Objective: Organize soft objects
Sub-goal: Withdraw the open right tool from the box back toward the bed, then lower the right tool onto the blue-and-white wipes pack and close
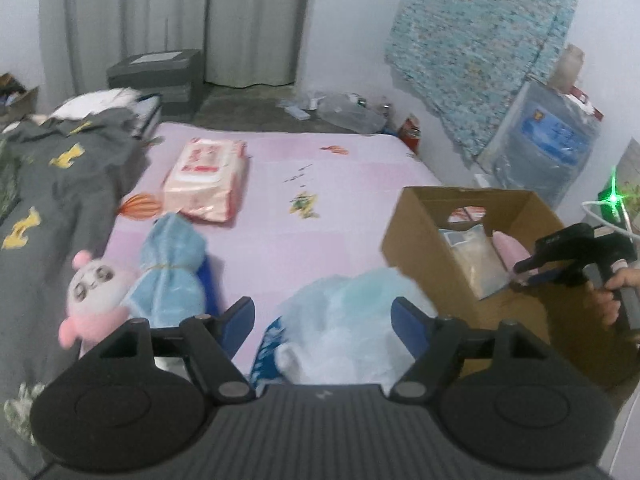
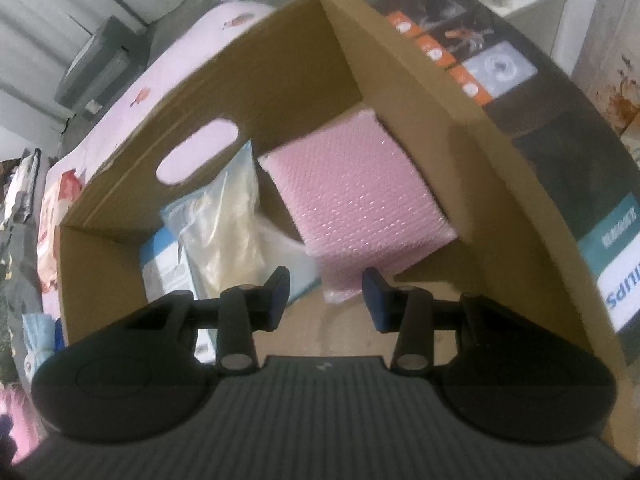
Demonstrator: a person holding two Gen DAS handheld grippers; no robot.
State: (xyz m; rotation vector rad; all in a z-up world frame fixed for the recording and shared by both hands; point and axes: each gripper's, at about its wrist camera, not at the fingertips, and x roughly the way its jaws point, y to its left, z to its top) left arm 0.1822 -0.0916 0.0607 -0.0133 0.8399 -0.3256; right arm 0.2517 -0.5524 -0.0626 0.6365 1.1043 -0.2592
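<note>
My left gripper (image 1: 324, 316) is open over the pink bed sheet (image 1: 320, 184); a clear plastic bag (image 1: 344, 320) with pale blue and white contents lies between its fingers, unpressed. To its left lie a pink-and-white plush toy (image 1: 96, 292), a tied blue towel (image 1: 172, 264) and a pink wipes pack (image 1: 204, 180). My right gripper (image 2: 326, 288) reaches down into the cardboard box (image 2: 120, 208), shut on a corner of a pink bubble wrap bundle (image 2: 352, 192). In the left wrist view the right gripper (image 1: 524, 270) hangs over the box (image 1: 424, 248). A clear bag of cream stuff (image 2: 228, 220) stands inside.
A grey blanket (image 1: 60, 200) with yellow marks covers the bed's left side. Grey storage boxes (image 1: 160, 76) stand beyond the bed by the curtain. A red can (image 1: 410, 132) and a large water bottle (image 1: 540, 148) sit along the right wall. A hand (image 1: 612, 292) holds the right gripper.
</note>
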